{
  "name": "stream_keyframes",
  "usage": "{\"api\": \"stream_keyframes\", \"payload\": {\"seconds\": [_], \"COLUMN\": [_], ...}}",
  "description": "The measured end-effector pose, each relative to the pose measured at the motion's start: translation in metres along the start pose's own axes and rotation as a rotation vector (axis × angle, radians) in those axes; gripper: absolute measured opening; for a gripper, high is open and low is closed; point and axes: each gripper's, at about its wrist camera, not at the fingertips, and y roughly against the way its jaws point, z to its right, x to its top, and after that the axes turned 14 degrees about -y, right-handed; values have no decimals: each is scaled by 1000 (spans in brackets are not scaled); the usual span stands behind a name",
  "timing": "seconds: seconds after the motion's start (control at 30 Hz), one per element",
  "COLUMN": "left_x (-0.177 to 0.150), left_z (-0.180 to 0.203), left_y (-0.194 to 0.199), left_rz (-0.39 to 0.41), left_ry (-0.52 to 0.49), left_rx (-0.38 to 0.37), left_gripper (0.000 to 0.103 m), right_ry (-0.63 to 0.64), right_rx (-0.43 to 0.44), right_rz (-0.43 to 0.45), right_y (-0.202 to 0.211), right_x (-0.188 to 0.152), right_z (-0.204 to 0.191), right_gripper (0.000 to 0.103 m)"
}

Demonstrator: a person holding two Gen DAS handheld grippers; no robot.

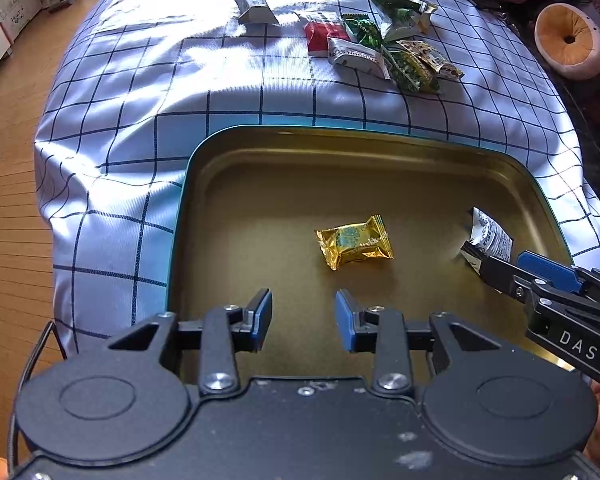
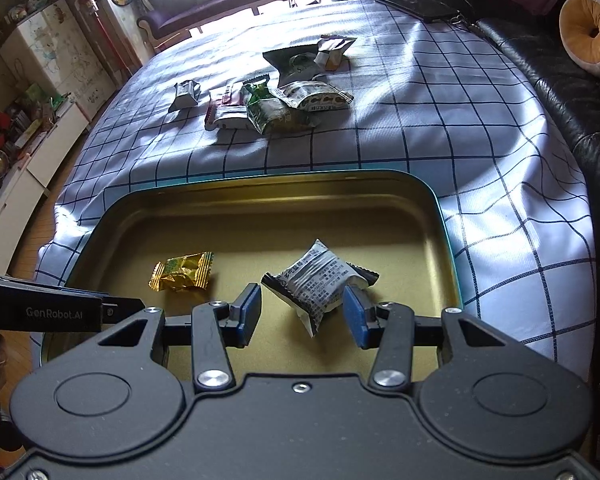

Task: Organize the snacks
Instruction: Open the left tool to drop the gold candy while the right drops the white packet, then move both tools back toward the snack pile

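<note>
Right wrist view: your right gripper (image 2: 301, 312) is hovering low inside the shallow gold-lined metal tin with the teal rim (image 2: 444, 216), its jaws spread apart and gripping nothing. The silver-and-black printed snack packet (image 2: 318, 282) is lying on the tin floor between and just ahead of the blue pads (image 2: 249, 312), its long axis running diagonally across the gap, apparently just let go. The crinkled gold foil candy packet (image 2: 182, 276) is resting to its left, apart from it. Your left gripper (image 1: 303, 320) is also hanging over the tin with jaws released and empty, the gold packet lying straight ahead of it. The heap of green, red and white snack packets (image 2: 276, 104) is waiting farther out on the blue-checked cloth over the desk (image 2: 440, 128), roughly straight ahead of both grippers and well beyond the tin's far rim, so you are reaching forward for the next one.
</note>
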Motion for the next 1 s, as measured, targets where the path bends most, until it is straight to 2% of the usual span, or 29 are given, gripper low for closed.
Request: {"api": "stream_keyframes", "payload": {"seconds": [0.3, 0.63, 0.83, 1.0], "left_x": [1, 7, 13, 21], "left_z": [-3, -6, -16, -30], "left_y": [-3, -2, -1, -2], "left_rz": [-1, 52, 93, 122], "left_ry": [8, -9, 15, 49], "left_rx": [8, 38, 67, 96], "left_gripper": [35, 36, 38, 40], "right_ry": [-4, 5, 11, 15], "right_rx": [-1, 4, -1, -1], "right_rz": [-14, -16, 16, 77], "right_y": [-3, -5, -3, -1], "right_x": [1, 5, 19, 40], "right_z": [2, 2, 1, 0], "right_gripper": [54, 54, 54, 54]}}
